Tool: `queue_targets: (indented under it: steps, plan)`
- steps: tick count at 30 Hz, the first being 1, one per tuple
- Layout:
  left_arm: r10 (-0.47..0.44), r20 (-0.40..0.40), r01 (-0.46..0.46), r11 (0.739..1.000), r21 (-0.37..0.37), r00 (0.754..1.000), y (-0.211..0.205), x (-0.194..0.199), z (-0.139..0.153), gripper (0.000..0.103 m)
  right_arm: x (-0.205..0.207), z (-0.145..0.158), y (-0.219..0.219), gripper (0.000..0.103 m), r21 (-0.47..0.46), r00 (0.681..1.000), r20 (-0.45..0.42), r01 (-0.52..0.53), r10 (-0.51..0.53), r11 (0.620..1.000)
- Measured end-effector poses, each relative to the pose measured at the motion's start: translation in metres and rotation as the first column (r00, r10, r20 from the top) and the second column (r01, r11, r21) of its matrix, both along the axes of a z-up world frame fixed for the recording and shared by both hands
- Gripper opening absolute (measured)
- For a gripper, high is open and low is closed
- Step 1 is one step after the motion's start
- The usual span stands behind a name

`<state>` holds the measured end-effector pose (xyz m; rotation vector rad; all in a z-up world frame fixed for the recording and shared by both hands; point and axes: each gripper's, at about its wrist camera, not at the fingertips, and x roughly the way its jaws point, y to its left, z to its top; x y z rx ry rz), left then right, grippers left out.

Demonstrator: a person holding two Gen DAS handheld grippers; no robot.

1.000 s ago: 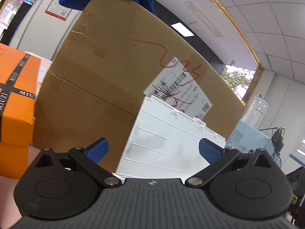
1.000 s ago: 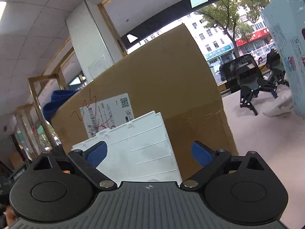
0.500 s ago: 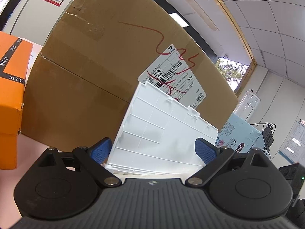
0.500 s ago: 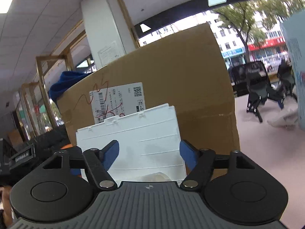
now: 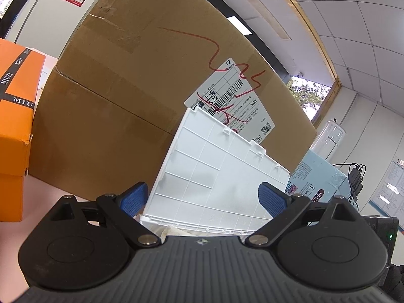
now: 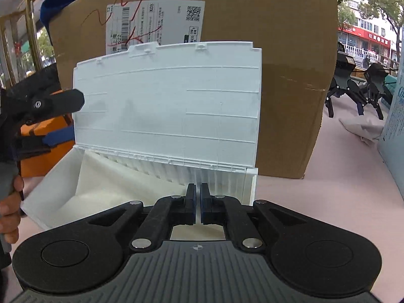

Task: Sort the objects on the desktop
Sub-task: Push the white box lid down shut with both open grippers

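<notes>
Two grippers at one white storage box (image 6: 141, 184), lid (image 6: 169, 101) propped up against the big cardboard carton (image 6: 290, 50) behind it. Right gripper (image 6: 197, 203): jaws nearly closed, thin gap only, nothing visible between the pads, sitting at the box's near rim. Can't tell if it pinches the rim itself. Left gripper (image 5: 202, 199): jaws wide apart, holding nothing, aimed at the lid from the box's left side, hand (image 6: 8, 209) on its handle

Risks as I read them:
- lid only leans on the carton, so a nudge from either gripper could drop it shut onto the fingers
- box looks light and seemingly empty bar a white liner; a push on the rim likely slides or tips it
- left jaws flank the lid edge, closing there could twist the hinge

Surface: pale pink desk (image 6: 341, 189), smooth, low grip I'd guess. Orange box (image 5: 15, 116) to the left, light blue carton (image 5: 315, 179) to the right. Office room, tiled ceiling, street windows
</notes>
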<state>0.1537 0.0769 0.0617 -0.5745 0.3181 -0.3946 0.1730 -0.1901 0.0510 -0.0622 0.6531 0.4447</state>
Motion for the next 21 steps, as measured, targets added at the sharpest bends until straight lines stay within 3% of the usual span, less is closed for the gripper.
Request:
queue_targets:
  steps: [3, 5, 7, 11, 12, 13, 15, 18, 21]
  plan:
    - [0.002, -0.007, -0.002, 1.0, -0.002, 1.0, 0.001, 0.0, 0.0, 0.094, -0.004, -0.002, 0.003, 0.017, -0.019, 1.0, 0.005, -0.02, 0.02, 1.0]
    - [0.003, -0.014, -0.003, 1.0, -0.001, 1.0, 0.001, 0.001, 0.001, 0.095, -0.006, -0.001, 0.003, 0.034, -0.008, 0.999, 0.016, -0.037, 0.037, 0.999]
    - [0.009, -0.017, -0.009, 1.0, 0.006, 1.0, 0.001, 0.0, 0.002, 0.097, -0.008, 0.003, -0.002, 0.06, 0.032, 0.998, 0.036, -0.051, 0.05, 0.998]
    - [0.019, 0.005, -0.019, 1.0, 0.018, 1.0, 0.003, -0.004, 0.008, 0.103, -0.012, 0.018, -0.014, 0.066, 0.129, 0.991, 0.116, -0.083, 0.068, 0.988]
    - [0.024, 0.02, -0.025, 0.999, 0.025, 1.0, 0.003, -0.006, 0.011, 0.103, -0.015, 0.023, -0.019, 0.071, 0.163, 0.986, 0.151, -0.096, 0.072, 0.982]
    - [0.03, 0.035, -0.031, 0.999, 0.032, 0.999, 0.003, -0.008, 0.013, 0.103, -0.018, 0.027, -0.025, 0.086, 0.198, 0.98, 0.187, -0.105, 0.068, 0.974]
    - [0.051, 0.071, -0.054, 0.997, 0.049, 0.996, 0.003, -0.013, 0.017, 0.103, -0.026, 0.032, -0.033, 0.103, 0.275, 0.961, 0.275, -0.099, 0.021, 0.956]
    - [0.101, 0.115, -0.109, 0.991, 0.071, 0.988, 0.002, -0.018, 0.019, 0.103, -0.033, 0.037, -0.04, 0.103, 0.355, 0.923, 0.378, -0.07, -0.074, 0.932]
    - [0.13, 0.098, -0.138, 0.987, 0.083, 0.987, 0.004, -0.015, 0.017, 0.103, -0.027, 0.035, -0.04, 0.103, 0.335, 0.907, 0.404, -0.026, -0.119, 0.942]
